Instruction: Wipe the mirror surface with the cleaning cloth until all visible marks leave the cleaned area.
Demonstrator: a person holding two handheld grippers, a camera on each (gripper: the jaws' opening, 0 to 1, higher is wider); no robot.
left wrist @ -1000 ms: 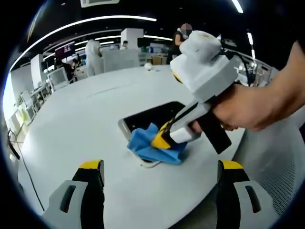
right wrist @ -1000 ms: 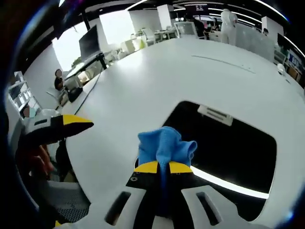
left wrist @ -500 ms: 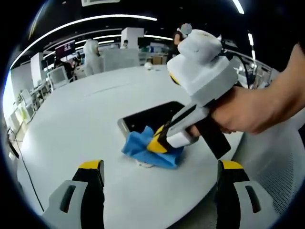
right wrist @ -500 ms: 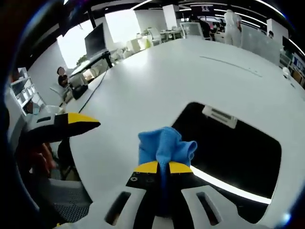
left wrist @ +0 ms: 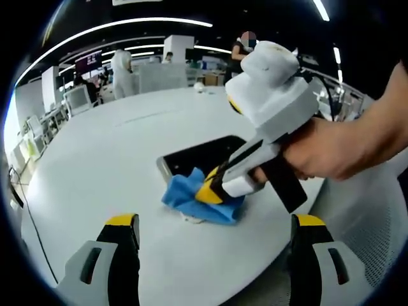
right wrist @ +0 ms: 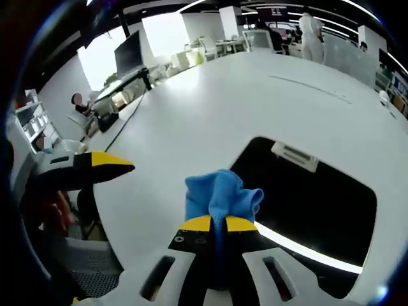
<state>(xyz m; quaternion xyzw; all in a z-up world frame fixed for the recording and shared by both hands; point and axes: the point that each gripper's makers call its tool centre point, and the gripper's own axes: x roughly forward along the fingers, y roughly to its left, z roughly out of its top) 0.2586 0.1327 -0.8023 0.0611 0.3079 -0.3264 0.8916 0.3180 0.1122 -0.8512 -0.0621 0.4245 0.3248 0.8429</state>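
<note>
Right gripper [right wrist: 213, 223] pinching the blue cloth [right wrist: 220, 194] has slid slightly toward the near edge of the dark mirror [right wrist: 312, 204] on the white desk [right wrist: 210, 102], so wiping continues; left gripper [left wrist: 210, 229] hangs spread, idle.

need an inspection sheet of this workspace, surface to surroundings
surface: round white table, bare apart from the job's things
job's things: dark mirror lies flat; blue cleaning cloth pressed on its near corner
clutter: small white item at the far table edge
grippers: right hand-held gripper shut on the cloth; left hand-held gripper open, off the mirror
cables: dark cable runs off the table edge
surroundings: open office with desks, monitors, people standing behind
</note>
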